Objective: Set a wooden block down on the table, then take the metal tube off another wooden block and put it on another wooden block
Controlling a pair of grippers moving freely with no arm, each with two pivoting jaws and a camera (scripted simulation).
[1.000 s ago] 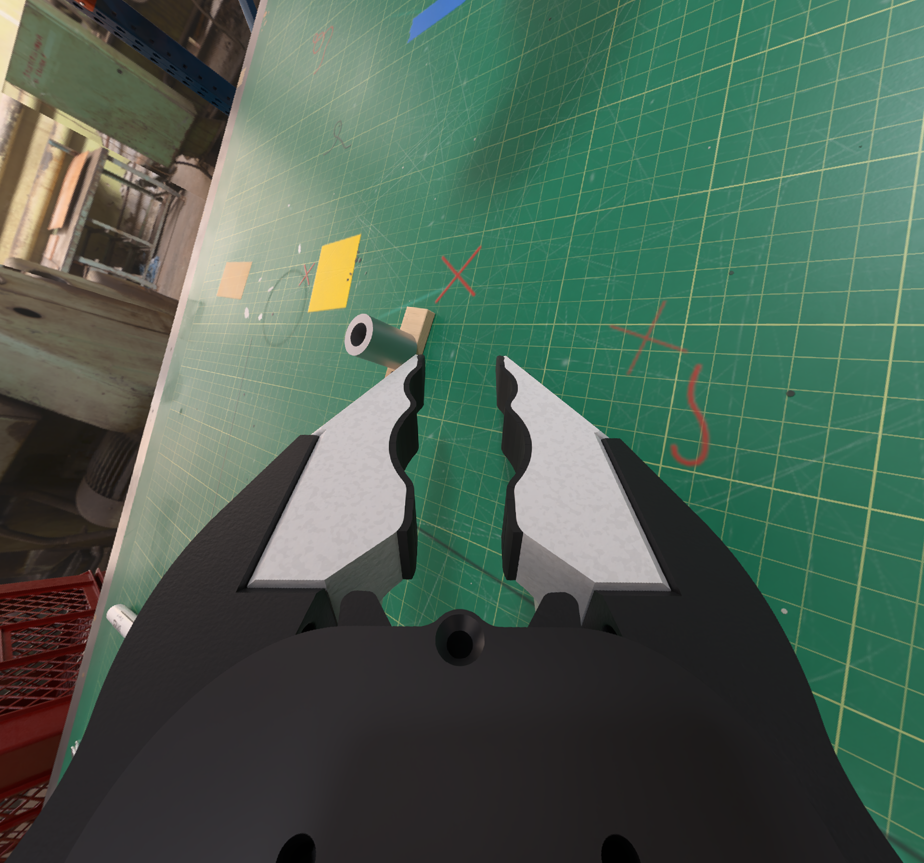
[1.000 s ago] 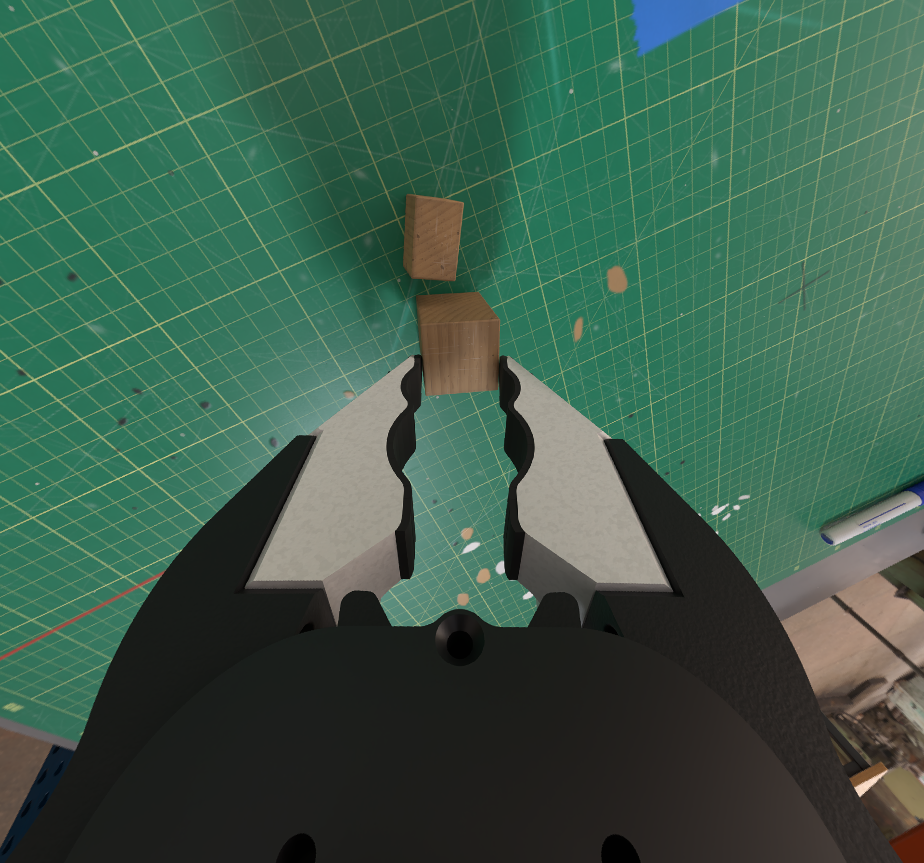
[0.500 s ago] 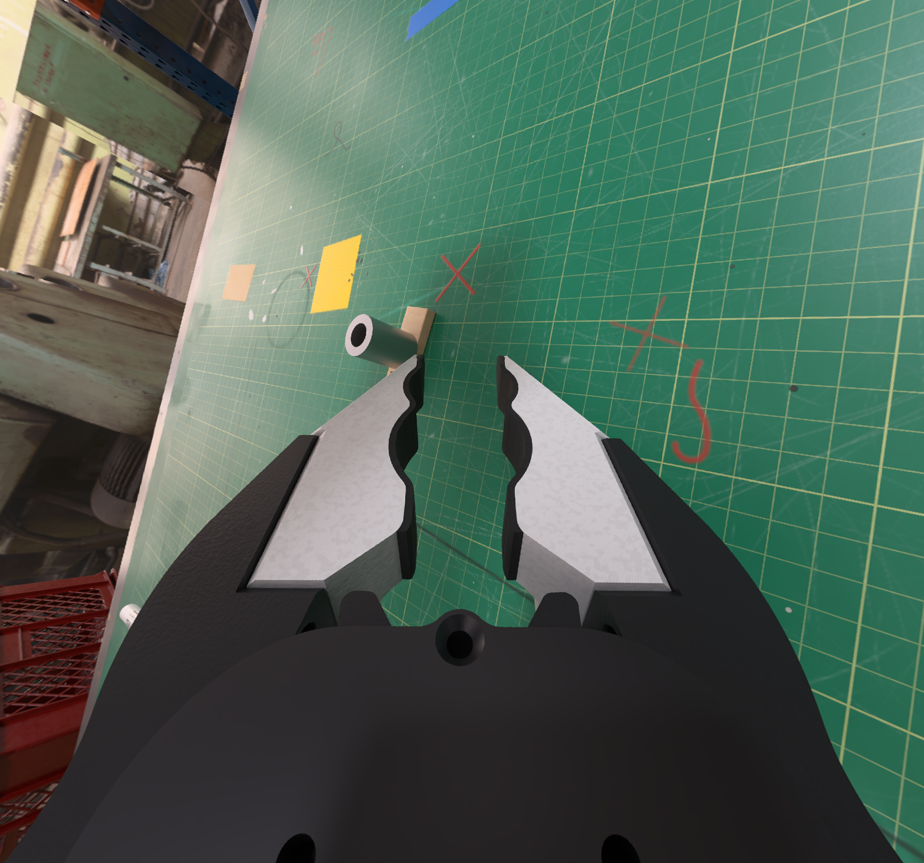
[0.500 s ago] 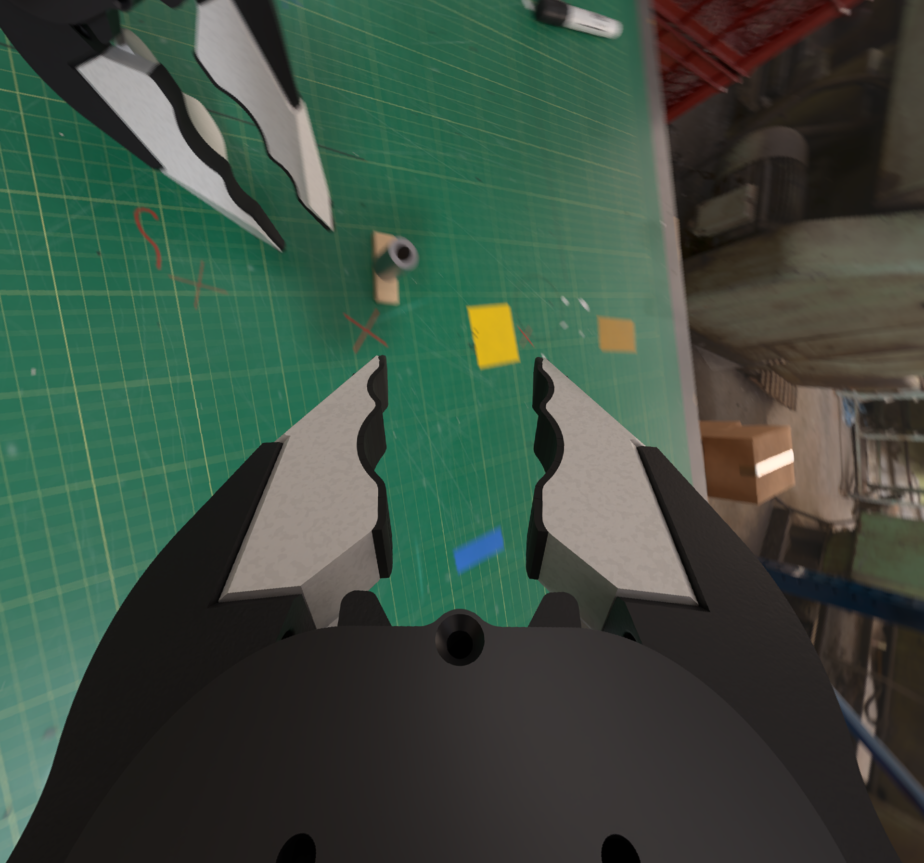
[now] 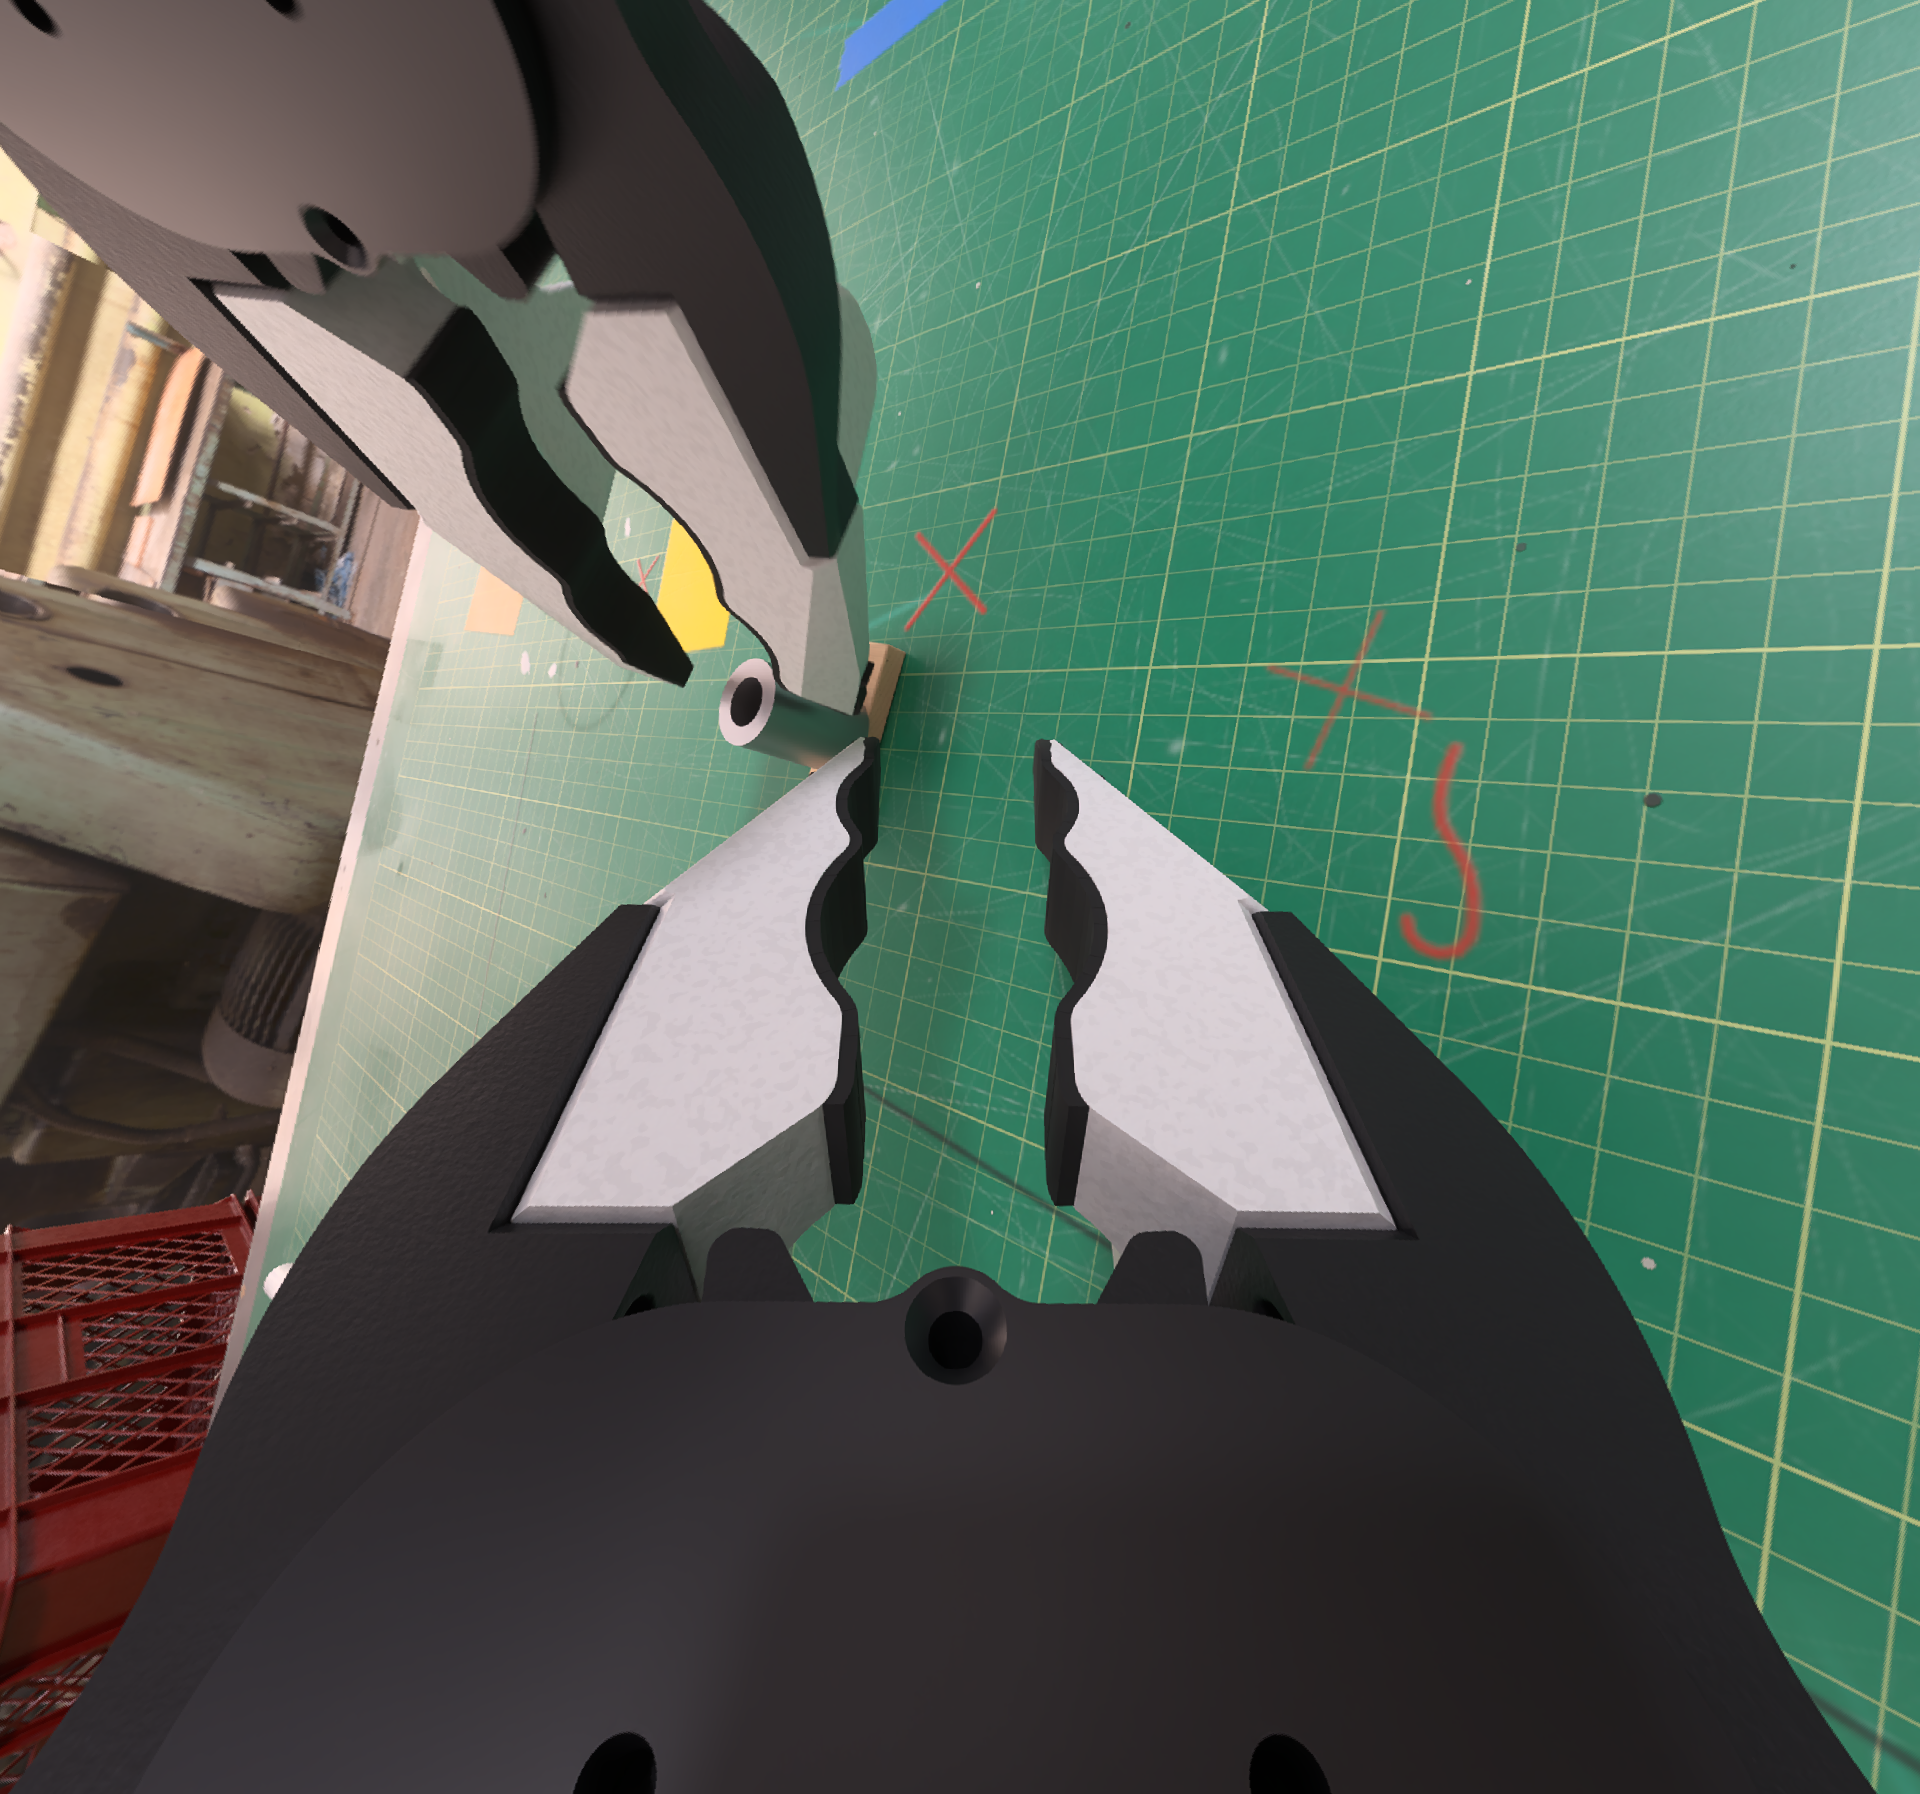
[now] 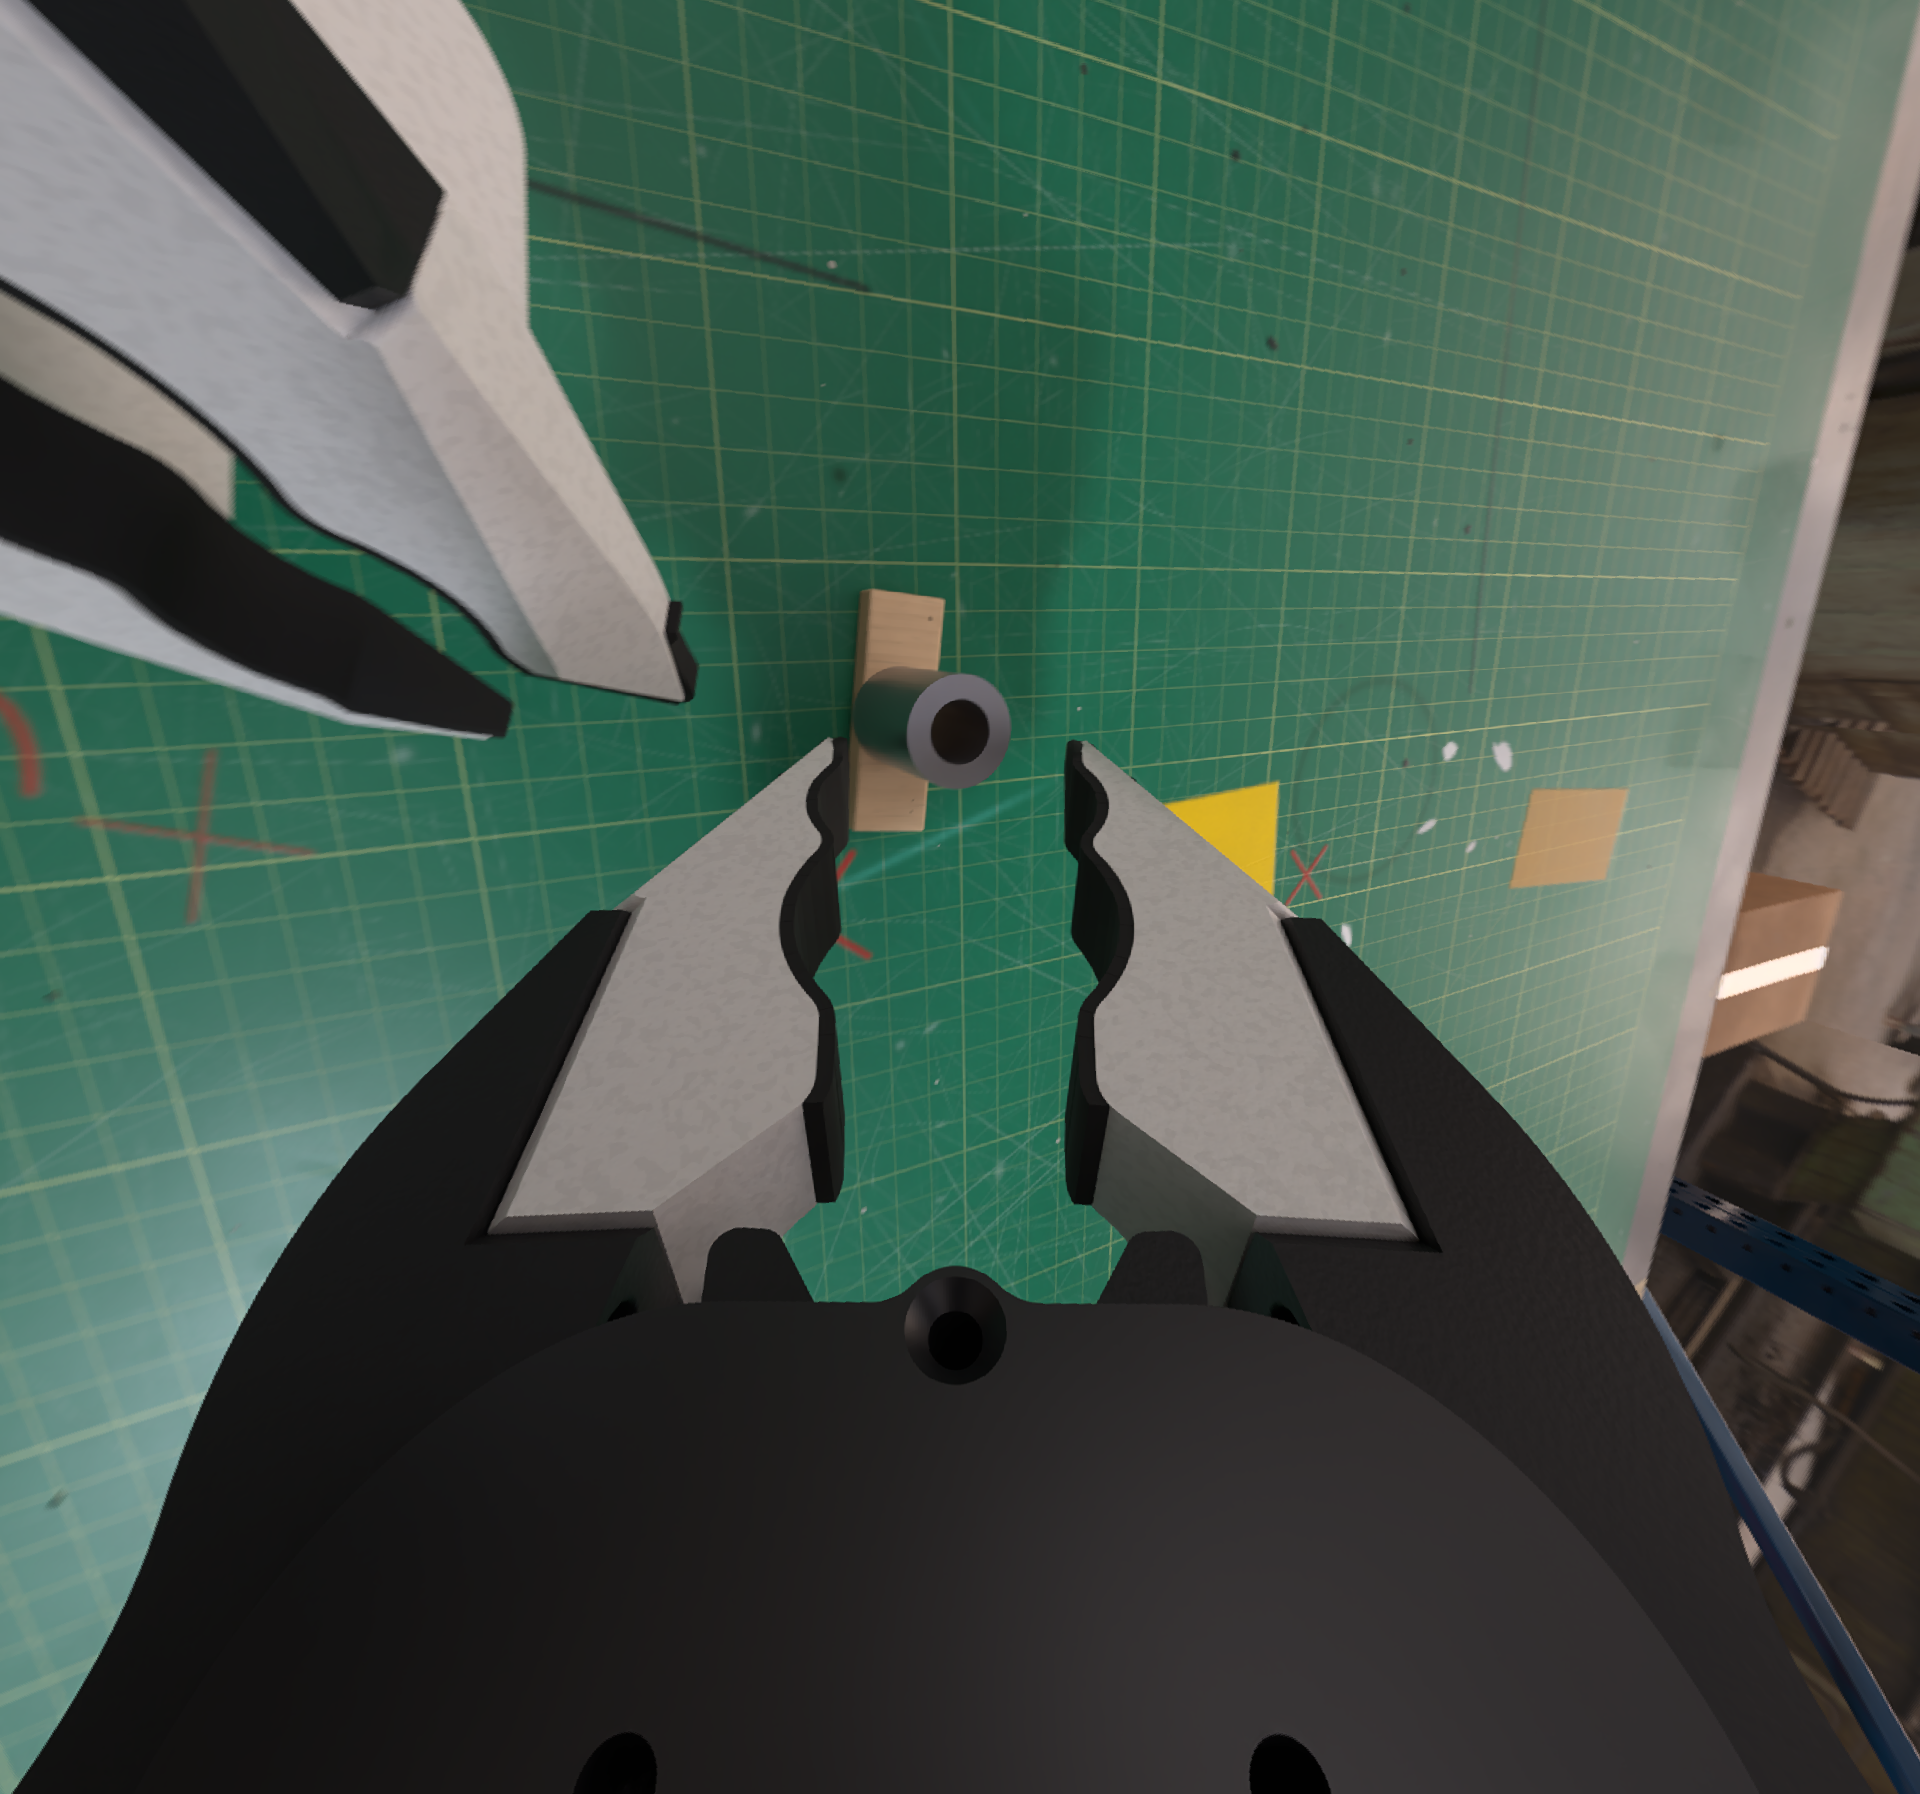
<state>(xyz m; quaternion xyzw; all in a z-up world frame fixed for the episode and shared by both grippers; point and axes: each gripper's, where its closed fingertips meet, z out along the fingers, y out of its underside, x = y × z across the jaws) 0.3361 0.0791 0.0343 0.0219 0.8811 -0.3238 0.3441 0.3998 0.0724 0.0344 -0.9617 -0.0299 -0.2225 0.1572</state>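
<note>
A grey metal tube (image 6: 935, 731) stands upright on a flat wooden block (image 6: 899, 638) that lies on the green mat. My right gripper (image 6: 954, 752) is open and empty, hovering right over the tube with one finger on each side, not touching it. In the left wrist view the tube (image 5: 774, 710) and block (image 5: 885, 690) sit just ahead and left of my left gripper (image 5: 954, 757), which is open and empty. The right gripper (image 5: 764, 682) reaches in from the upper left there. The left gripper (image 6: 589, 700) shows at the upper left of the right wrist view. No other wooden blocks are in view.
A yellow patch (image 6: 1231, 830) and an orange patch (image 6: 1569, 835) lie beside the tube, toward the table edge (image 6: 1787, 601). Blue tape (image 5: 899, 14) is farther off. Red marks (image 5: 1351, 690) are drawn on the mat. A red crate (image 5: 94, 1412) stands beyond the edge.
One second ago my right gripper held a wooden cube near another block. It let go, turned away, and has come down over the tube, close to the left gripper. The left gripper barely moved.
</note>
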